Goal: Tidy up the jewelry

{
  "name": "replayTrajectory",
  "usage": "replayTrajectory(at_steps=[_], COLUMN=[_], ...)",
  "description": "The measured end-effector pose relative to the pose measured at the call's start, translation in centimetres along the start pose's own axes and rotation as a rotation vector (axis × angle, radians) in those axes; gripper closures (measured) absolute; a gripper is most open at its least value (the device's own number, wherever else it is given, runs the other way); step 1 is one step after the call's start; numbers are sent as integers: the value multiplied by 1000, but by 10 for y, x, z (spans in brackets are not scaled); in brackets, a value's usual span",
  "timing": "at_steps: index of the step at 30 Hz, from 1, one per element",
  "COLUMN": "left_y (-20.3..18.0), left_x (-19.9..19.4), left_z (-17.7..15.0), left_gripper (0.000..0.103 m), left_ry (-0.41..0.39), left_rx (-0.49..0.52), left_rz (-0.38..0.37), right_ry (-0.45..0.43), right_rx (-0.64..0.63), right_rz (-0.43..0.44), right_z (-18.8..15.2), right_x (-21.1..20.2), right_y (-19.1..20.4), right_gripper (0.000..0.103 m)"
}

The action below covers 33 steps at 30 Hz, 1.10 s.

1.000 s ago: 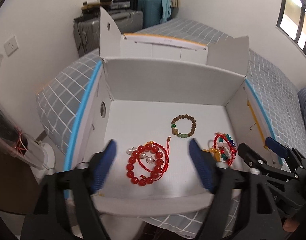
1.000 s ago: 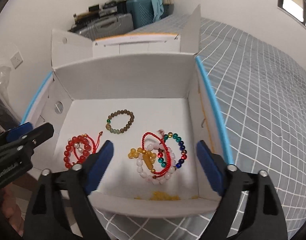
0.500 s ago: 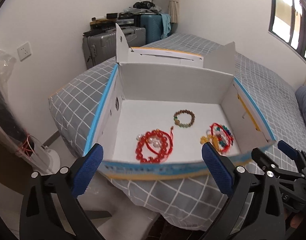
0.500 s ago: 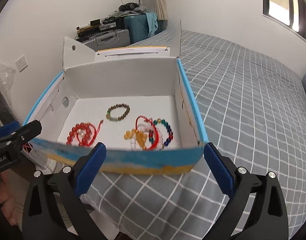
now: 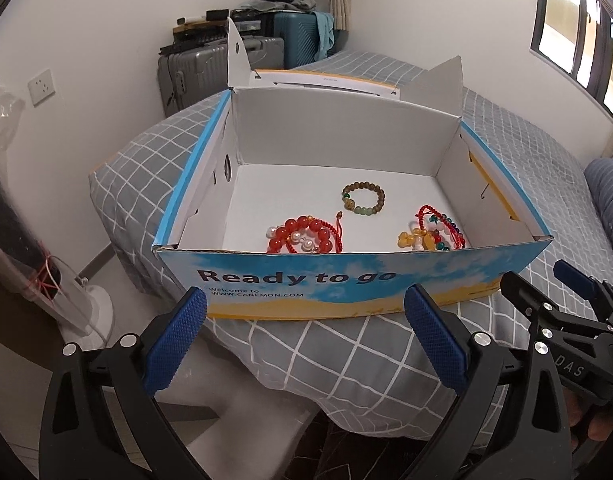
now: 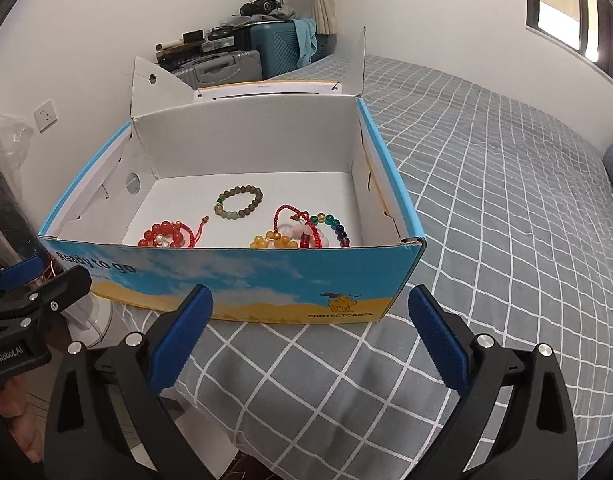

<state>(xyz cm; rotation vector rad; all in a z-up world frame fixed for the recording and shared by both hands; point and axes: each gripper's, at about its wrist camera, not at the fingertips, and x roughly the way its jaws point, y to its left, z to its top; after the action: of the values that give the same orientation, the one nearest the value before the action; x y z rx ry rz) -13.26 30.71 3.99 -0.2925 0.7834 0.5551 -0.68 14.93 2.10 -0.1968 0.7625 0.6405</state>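
Open cardboard box [image 5: 346,276] set at the bed's [image 6: 486,200] corner, printed front wall facing both cameras, long axis running away toward the raised lid flaps.

On the white floor inside:
- brown bead bracelet [image 5: 363,199], flat, near centre toward the back wall;
- red bead bracelet [image 5: 302,236] with pearl beads and red cord, front left, cord end pointing toward the back right;
- heap of multicoloured bracelets [image 6: 302,232] with amber beads and red cord, front right, partly hidden by the front wall.

Left tool [image 5: 306,332] spread wide, empty, outside the box before its front wall. Right tool [image 6: 310,328] likewise apart, empty, short of the box.
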Motion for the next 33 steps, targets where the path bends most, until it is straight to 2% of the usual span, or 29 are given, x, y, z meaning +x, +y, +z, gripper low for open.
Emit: replayTrajectory(at_steps=[33], left_y=[-6], left_x=[-7], left_z=[6], left_gripper=[6], left_ry=[-29], left_rx=[10], left_rz=[24], right_ry=[19], right_rx=[2], right_rz=[-17], right_z=[5], right_x=[3], right_y=[-4], right_gripper=[9])
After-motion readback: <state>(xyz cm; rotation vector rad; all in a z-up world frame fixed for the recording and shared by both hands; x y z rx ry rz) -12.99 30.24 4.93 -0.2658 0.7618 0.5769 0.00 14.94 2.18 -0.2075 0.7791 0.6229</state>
